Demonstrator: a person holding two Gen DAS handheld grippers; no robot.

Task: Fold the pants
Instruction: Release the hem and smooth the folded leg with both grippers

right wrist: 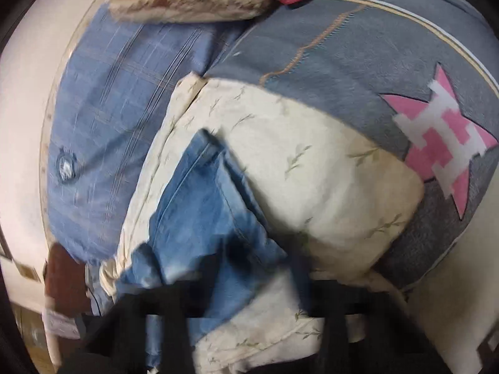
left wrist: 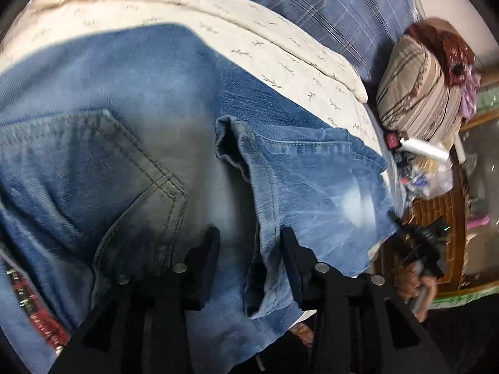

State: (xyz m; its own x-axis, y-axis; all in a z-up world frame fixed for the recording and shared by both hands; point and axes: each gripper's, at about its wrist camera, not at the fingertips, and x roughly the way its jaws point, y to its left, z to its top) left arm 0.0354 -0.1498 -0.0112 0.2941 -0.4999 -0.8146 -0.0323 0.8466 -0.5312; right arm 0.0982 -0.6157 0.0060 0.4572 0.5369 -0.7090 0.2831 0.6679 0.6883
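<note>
I see the jeans (left wrist: 131,143) spread on the cream quilt (left wrist: 280,59) on the bed, left tongs (left wrist: 249,240) apart astride a denim fold, right tongs (right wrist: 249,268) too blurred to tell.

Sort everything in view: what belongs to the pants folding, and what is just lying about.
For the job:
jeans
left gripper, fingers either side of a denim fold
right gripper, blurred, at the jeans' edge

Lying about:
cream leaf-print quilt
blue plaid cloth
striped pillow
plastic bag
</note>
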